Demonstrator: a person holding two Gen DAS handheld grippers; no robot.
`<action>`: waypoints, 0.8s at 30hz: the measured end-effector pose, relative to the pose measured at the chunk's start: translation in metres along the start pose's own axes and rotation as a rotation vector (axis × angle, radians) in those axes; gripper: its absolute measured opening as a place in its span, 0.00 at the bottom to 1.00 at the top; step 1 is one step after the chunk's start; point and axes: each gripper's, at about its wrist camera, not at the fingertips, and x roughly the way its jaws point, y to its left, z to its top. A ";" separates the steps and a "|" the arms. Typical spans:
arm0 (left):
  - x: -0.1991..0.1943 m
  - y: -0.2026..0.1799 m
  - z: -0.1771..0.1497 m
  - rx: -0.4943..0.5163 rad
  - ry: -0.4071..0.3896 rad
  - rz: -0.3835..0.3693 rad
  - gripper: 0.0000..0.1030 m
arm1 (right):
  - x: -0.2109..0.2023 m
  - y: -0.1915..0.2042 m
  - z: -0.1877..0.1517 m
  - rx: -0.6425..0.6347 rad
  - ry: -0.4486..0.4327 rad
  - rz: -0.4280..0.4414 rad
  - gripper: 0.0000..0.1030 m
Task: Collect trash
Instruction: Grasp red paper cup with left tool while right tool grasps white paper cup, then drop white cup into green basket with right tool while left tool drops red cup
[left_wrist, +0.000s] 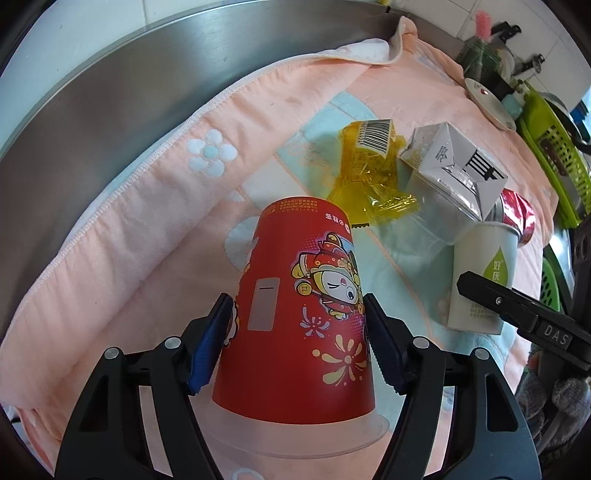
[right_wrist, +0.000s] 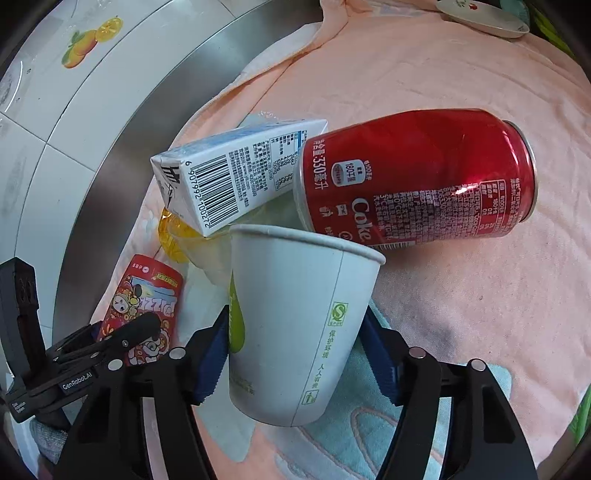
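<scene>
My left gripper (left_wrist: 297, 325) is shut on an upside-down red paper cup (left_wrist: 299, 295) with a cartoon print, standing on the pink towel (left_wrist: 147, 206). My right gripper (right_wrist: 295, 350) is shut on a white paper cup (right_wrist: 295, 325) with a green drop logo, mouth up. The white cup also shows in the left wrist view (left_wrist: 480, 273), and the red cup in the right wrist view (right_wrist: 147, 306). A red Coke can (right_wrist: 417, 177) lies on its side behind the white cup. A white milk carton (right_wrist: 229, 177) leans beside it. A crumpled yellow wrapper (left_wrist: 373, 173) lies by the carton.
A steel counter rim (left_wrist: 129, 85) curves along the left with white tiles behind. A small round dish (left_wrist: 487, 101) sits at the towel's far end. A green plastic basket (left_wrist: 550, 151) stands at the right edge.
</scene>
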 end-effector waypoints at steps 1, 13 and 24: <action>0.000 -0.001 -0.001 0.007 -0.003 0.005 0.67 | -0.001 0.000 0.000 -0.005 0.002 0.007 0.62; -0.024 -0.017 -0.022 0.005 -0.057 -0.034 0.66 | -0.045 -0.016 -0.034 -0.059 -0.030 0.046 0.62; -0.046 -0.048 -0.058 0.010 -0.081 -0.104 0.66 | -0.126 -0.071 -0.074 -0.071 -0.129 0.003 0.62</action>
